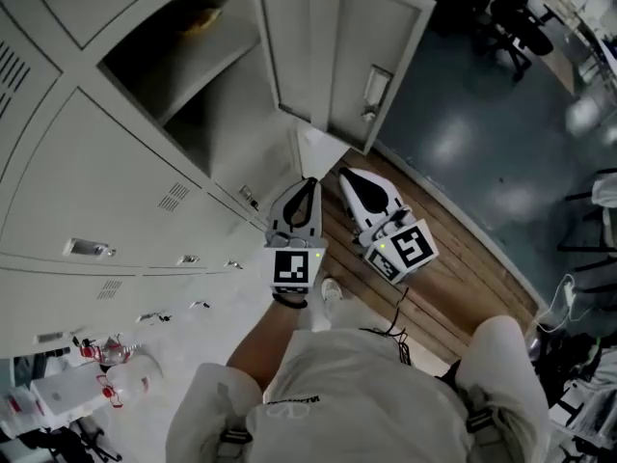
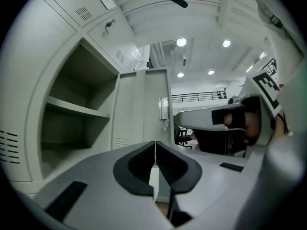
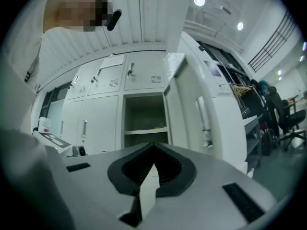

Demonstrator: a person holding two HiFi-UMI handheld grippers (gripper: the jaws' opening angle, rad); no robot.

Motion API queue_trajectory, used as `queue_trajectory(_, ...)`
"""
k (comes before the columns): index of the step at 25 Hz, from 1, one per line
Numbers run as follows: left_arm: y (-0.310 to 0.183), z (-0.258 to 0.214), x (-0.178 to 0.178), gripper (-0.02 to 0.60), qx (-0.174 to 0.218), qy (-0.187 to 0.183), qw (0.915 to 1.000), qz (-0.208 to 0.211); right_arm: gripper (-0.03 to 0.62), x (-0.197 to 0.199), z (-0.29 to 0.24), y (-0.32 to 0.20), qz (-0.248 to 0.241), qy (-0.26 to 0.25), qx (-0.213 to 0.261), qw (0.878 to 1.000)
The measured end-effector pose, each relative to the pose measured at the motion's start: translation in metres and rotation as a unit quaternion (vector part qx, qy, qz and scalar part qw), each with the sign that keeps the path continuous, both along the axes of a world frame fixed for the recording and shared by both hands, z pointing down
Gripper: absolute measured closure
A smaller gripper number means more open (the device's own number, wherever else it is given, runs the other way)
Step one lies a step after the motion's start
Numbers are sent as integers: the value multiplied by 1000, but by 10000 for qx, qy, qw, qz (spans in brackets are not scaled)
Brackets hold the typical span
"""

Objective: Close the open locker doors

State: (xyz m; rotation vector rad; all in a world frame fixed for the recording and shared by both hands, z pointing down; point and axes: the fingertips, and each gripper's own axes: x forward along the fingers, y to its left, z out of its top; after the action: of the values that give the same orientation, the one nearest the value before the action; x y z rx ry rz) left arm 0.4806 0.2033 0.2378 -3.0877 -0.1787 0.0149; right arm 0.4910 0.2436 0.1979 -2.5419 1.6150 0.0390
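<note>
My left gripper [image 1: 308, 189] and right gripper [image 1: 349, 181] point level, side by side and close together, each with jaws closed on nothing.

An office-like workroom: grey metal lockers [image 1: 116, 172], swivel chairs [image 1: 511, 22] and recessed ceiling lights [image 2: 181, 42].

Wooden floor strip [image 1: 453, 278] below the fingertips [image 1: 347, 183], glossy grey floor [image 1: 482, 133] to their right, office chair [image 1: 511, 17] well beyond (plastic bottle [image 1: 116, 355] far behind-left).

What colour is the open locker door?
Plain pale grey-white, no pattern. The open locker door shows best in the head view.
</note>
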Motion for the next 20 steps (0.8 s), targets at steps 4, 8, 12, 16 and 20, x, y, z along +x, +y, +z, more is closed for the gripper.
queue_trajectory(4,31,11,49,575,5,-86,9994,345,583,32,9,24,378,30,-54,9993)
queue_trajectory(8,69,14,104,517,157,-274,9986,434,583,69,10,63,540,-46,-22,9985)
queue_trajectory(12,104,10,148,476,316,-428,9976,445,583,101,-4,101,646,-26,75,9979)
queue_trajectory(16,109,18,161,476,388,-481,9974,364,583,109,-4,106,676,-3,88,9977)
queue_trajectory(20,107,17,159,529,351,-412,9979,342,583,113,-16,110,626,142,180,9978)
